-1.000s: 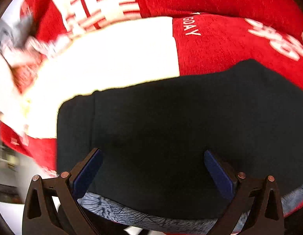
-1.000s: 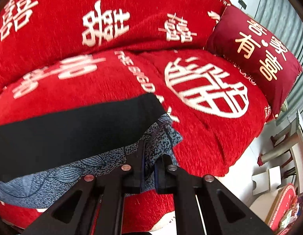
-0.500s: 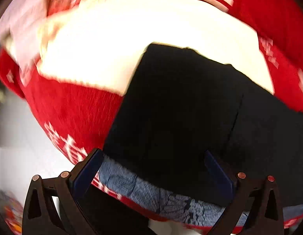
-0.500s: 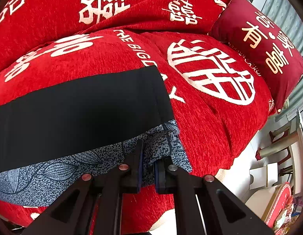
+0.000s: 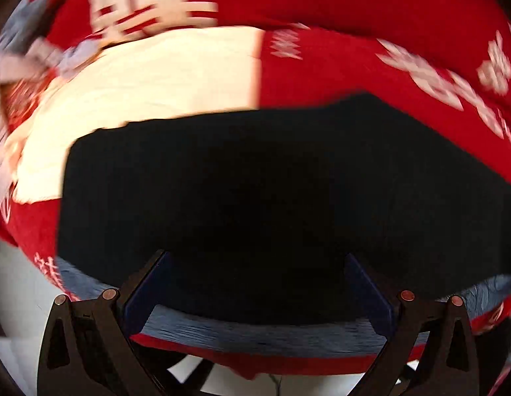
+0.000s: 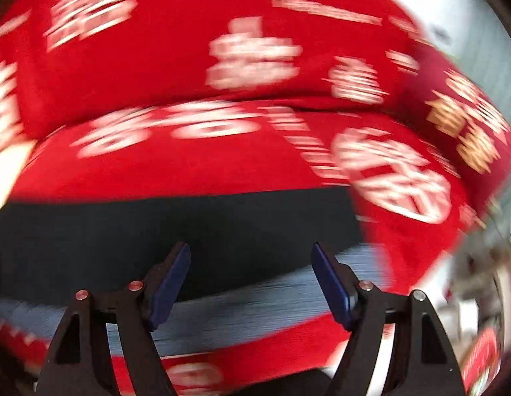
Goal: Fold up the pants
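Both pairs of fingers stand wide apart and hold nothing. I see the left gripper [image 5: 257, 283] spread over the pants [image 5: 255, 198], which lie flat on the red cover [image 5: 370, 76], dark side up with a blue patterned strip along the near edge. My right gripper [image 6: 252, 275] gapes above the same dark cloth [image 6: 189, 227] near its right end; whether the pads touch fabric I cannot tell. Far of the pants I have open red cover; a cushion [image 6: 469, 125] sits far right. Both views are blurred.
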A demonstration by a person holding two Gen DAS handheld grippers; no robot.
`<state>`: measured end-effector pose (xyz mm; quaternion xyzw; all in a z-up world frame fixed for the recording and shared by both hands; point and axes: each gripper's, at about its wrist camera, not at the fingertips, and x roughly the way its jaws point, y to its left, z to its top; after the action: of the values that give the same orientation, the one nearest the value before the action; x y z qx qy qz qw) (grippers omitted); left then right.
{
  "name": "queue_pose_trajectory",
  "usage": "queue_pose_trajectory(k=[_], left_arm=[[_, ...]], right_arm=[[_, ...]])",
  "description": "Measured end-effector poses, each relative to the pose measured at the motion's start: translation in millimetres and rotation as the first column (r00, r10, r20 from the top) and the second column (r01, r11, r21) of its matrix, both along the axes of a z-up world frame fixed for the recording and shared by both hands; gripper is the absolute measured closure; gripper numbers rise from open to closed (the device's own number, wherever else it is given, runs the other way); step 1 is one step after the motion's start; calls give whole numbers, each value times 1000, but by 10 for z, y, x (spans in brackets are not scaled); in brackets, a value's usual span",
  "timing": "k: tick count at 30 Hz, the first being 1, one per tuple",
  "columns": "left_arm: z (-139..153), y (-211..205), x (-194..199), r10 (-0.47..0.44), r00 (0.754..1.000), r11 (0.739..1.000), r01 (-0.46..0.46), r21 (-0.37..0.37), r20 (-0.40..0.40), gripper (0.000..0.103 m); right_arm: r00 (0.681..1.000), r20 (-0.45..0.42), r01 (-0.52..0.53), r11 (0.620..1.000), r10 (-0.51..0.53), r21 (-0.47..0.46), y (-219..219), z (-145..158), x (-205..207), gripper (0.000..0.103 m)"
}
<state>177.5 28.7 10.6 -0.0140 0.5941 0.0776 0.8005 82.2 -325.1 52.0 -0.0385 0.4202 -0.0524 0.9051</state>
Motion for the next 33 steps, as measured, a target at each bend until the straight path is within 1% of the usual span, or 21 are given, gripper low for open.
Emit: queue_pose_trajectory(k=[2,3,5,6,8,10,11,12,13,15,17,18,19,20,23,26,28,29,31,32,33], left_arm=[[-125,-207,6,-40,999,998,41,42,-19,0],[-110,-214,-17,-44,999,997,44,60,-3,0],[-114,-153,-14,-47,999,998,47,45,-3,0],[-85,-102,-94,-39,999,999,39,36,-7,0],[-139,57,-159,0,1000,1000,0,15,-16,0],[-163,257,-156,38,999,998,-40,-53,-32,0],[-188,336,-160,45,998,997,-47,-64,-34,0],[-203,357,-126,40,999,998,-42,-57,-33,0],[-194,327,-110,33,999,999,-35,-37,-35,0],[-108,162,-171,37,999,999,-37,-8,-36,0],[-41,23,-124,1,999,999,-3,-44,-32,0],[-15,-31,-117,-10,1000,999,9,-49,-27,0],[55,-152,-156,-25,1000,999,24,-42,-18,0],[94,-237,-184,-34,999,999,34,-32,-13,0],[190,-504,148,-46,999,999,46,-18,8,0],[134,-688,516,-19,1000,999,19,46,-7,0],[26,-768,714,-12,999,995,17,101,-50,0],[15,-770,759,-8,999,995,13,94,-47,0],[36,-696,796,3,999,995,2,101,-48,0],[71,-604,750,7,999,994,-2,109,-46,0],[43,-567,788,10,999,994,-5,111,-43,0]], right_arm=[[992,-35,-122,992,122,-16,490,-135,45,24],[985,-46,-168,985,166,-37,674,-196,58,24],[967,-104,-242,964,231,-106,961,-411,114,24],[963,-127,-254,959,239,-122,1000,-508,137,24],[963,-105,-254,965,247,-59,784,-543,144,20],[979,-112,-175,983,168,-50,397,-541,200,16],[986,-115,-118,993,117,-4,75,-529,248,13],[992,-123,-40,999,40,4,-236,-530,293,11],[991,-133,20,1000,-21,-9,-463,-556,333,9],[980,-145,144,989,-138,34,-1001,-590,386,5],[966,-162,212,976,-203,40,-1246,-535,403,5],[962,-148,235,972,-229,19,-1272,-455,419,7],[965,-127,233,972,-230,14,-1239,-389,437,8],[977,-87,200,979,-197,33,-1116,-284,434,8],[996,-54,74,993,-70,88,-605,-167,574,8],[995,-74,-67,994,74,88,55,-251,733,8],[983,-100,-148,987,154,61,375,-396,883,8],[979,-127,-157,987,161,40,441,-479,943,8],[981,-119,-147,987,155,71,313,-563,1027,1],[985,-108,-122,989,131,88,171,-560,1037,1],[992,-105,-62,995,70,78,-57,-558,1052,1]])
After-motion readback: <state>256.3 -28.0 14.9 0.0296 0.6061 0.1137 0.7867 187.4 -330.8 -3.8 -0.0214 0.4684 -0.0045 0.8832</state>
